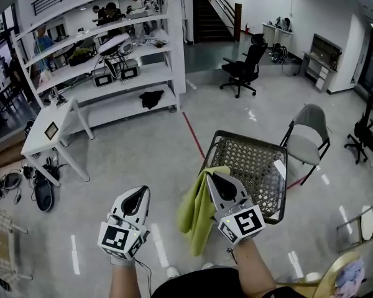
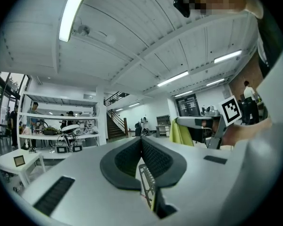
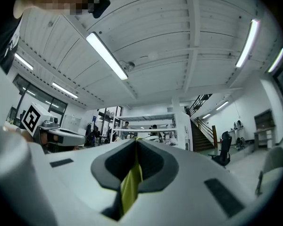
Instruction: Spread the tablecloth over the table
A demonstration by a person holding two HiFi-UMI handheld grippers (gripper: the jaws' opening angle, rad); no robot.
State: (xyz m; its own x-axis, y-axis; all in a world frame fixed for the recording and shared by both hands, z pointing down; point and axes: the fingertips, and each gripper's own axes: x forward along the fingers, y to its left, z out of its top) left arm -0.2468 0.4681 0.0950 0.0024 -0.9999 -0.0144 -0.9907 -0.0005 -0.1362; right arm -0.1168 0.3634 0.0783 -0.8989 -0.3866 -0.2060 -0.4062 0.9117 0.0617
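Two grippers are held out in front of the person, both on the near side of the table (image 1: 252, 166), a low one with a woven top in a dark frame.

The right gripper (image 1: 212, 176) sits over the table's near-left corner. Its jaws are closed on a fold of the cloth (image 1: 196, 219). Its own view shows the yellow-green fabric pinched between the dark pads and running down the slot behind them. From that grip the cloth hangs in a bunch down the table's left side toward the floor, so it is at that corner only and not laid out over the woven top.

The left gripper (image 1: 139, 191) is left of the table and apart from it. It is near the hanging cloth but not touching it. Its jaws are pressed together, and in its own view the pads meet along their length. The head view shows no fabric in them. A thin perforated grey strip shows in the slot behind the pads—what it is cannot be told.

A grey chair (image 1: 308, 138) stands just right of the table. A red line (image 1: 193, 135) on the floor runs from the table's far-left corner toward the white shelf (image 1: 112, 48) well beyond it. A black office chair (image 1: 245, 64) stands far behind the table, and a white desk (image 1: 53, 129) stands well off to its left.
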